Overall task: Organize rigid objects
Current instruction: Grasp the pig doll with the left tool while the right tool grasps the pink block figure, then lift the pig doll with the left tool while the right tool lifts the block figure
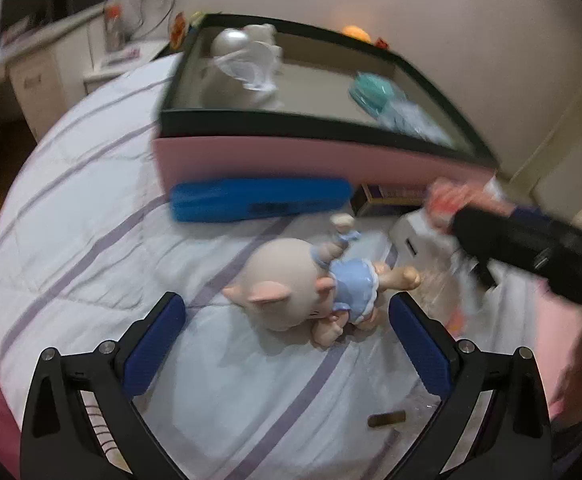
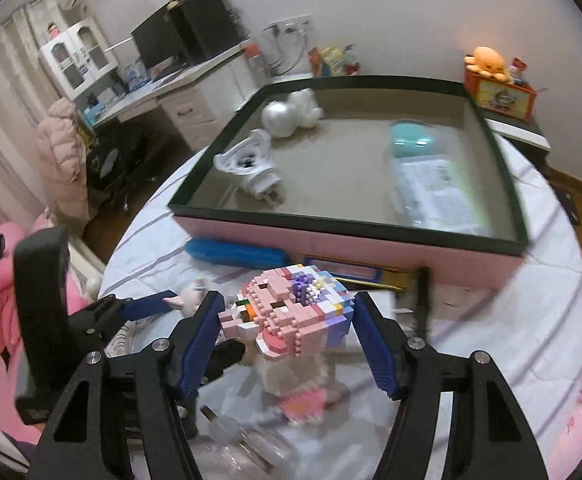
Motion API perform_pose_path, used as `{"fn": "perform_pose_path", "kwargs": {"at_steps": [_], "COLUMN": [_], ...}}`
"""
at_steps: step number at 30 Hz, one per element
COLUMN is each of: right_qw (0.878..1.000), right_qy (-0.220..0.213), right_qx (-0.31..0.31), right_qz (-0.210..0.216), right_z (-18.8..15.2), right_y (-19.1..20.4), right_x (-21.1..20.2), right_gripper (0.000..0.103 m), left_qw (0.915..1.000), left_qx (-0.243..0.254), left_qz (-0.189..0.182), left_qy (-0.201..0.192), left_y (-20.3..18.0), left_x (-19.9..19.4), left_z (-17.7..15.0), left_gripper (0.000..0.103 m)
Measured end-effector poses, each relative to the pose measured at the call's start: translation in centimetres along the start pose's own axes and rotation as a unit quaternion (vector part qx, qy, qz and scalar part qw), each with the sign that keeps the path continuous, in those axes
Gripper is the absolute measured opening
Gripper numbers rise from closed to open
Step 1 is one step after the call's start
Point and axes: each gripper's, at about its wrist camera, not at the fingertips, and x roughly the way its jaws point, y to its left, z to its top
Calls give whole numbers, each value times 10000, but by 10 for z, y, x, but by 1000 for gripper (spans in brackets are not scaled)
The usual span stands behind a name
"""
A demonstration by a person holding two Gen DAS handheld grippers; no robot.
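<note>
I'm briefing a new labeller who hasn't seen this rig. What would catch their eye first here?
Probably the pink brick-built figure between the right claw's blue pads. Next, the blue-dressed doll lying on the striped bedspread ahead of the open left claw, and behind both the pink, dark-rimmed box.

i see bare tray floor (image 2: 347,168) open between the white figurines (image 2: 247,160) and the teal item (image 2: 411,142). the blue case (image 1: 259,200) and a flat box (image 1: 387,198) crowd the tray's pink wall (image 1: 311,162); left bedsheet (image 1: 91,208) lies free.

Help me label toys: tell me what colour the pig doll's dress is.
Light blue with a white hem; the pig doll's dress shows best in the left wrist view.
</note>
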Motion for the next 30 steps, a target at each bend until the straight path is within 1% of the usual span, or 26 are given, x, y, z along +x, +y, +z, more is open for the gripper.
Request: {"fn": "perform_pose_path", "kwargs": {"at_steps": [1, 2, 5, 7, 9, 13, 22, 23, 24, 27, 30], "right_qw": [10000, 9998, 9992, 9985, 9978, 9968, 9970, 9970, 9969, 9970, 9967], "right_qy": [-24, -44, -49, -28, -23, -76, -132, -170, -197, -271, -358], "right_qx": [64, 155, 370, 515, 630, 758, 736, 727, 723, 692, 686], "right_qz": [-47, -114, -146, -167, -212, -232, -210, -211, -217, -222, -230], "right_z": [-2, -5, -10, -13, -15, -18, -22, -22, -22, -23, -25], "right_y": [-5, -12, -28, -39, -50, -60, -59, -58, -57, -52, -48], "right_x": [-3, -7, -9, -8, -8, -11, -17, -20, -22, -29, -36], "right_gripper": [67, 67, 67, 67, 67, 67, 67, 67, 67, 67, 67], "left_qw": [9997, 9995, 9995, 9998, 9999, 9999, 9998, 9997, 9997, 9996, 9994], "left_qx": [147, 223, 220, 143, 90, 112, 66, 62, 57, 40, 38], "left_qz": [184, 184, 135, 5, -33, 109, 194, 203, 215, 192, 291], "left_qy": [-41, -133, -188, -148, -111, -71, -81, -109, -128, -178, -165], "left_y": [-8, -13, -15, -11, -10, -15, -16, -16, -17, -16, -16], "left_x": [3, 3, 2, 1, 0, 1, -5, -7, -8, -14, -15], "left_z": [-1, -1, 0, 1, 3, 6, 8, 8, 8, 8, 7], "left_gripper": [95, 87, 83, 83, 82, 82, 82, 82, 74, 75, 75]}}
